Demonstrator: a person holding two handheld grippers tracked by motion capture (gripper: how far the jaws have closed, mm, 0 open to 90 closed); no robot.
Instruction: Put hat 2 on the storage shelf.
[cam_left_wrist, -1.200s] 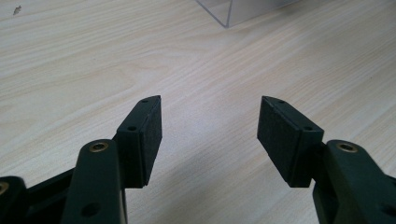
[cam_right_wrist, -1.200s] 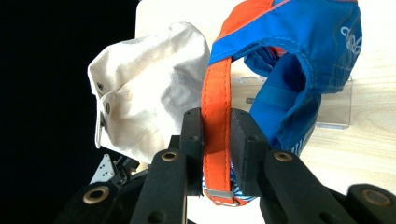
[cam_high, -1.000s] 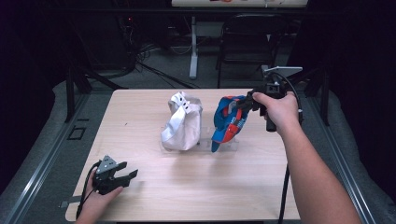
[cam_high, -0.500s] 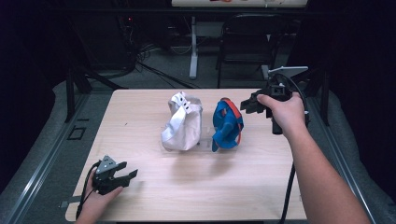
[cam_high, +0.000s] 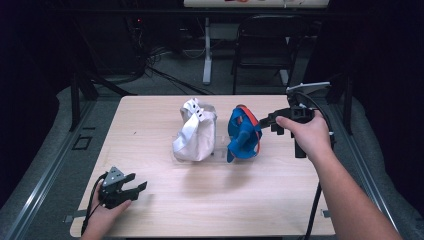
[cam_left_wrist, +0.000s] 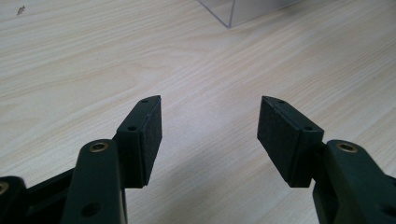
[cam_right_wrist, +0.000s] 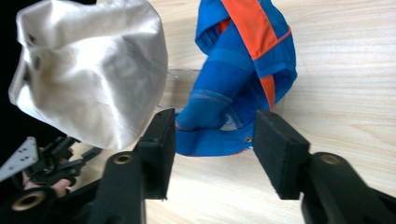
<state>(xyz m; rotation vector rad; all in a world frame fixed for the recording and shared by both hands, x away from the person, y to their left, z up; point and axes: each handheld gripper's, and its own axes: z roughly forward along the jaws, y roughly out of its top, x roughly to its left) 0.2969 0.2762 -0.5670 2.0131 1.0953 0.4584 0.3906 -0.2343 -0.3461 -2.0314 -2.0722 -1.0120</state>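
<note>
Right gripper (cam_high: 272, 120): my jaws have just been opening and now stand wide, nothing pressed between the pads. A second ago they were on the blue and orange garment (cam_high: 243, 137); now it is let go and stands bunched on the table (cam_high: 150, 210) mid-right, just beside the white garment (cam_high: 195, 134), on a clear plastic stand (cam_left_wrist: 243, 9). I judge the placement done; backing off comes next. The right hand (cam_high: 307, 135) holds the gripper level, pointing left at the blue bundle, close but apart. Left gripper (cam_high: 131, 189) rests at the near-left table corner, jaws open and empty, well apart from both garments.
</note>
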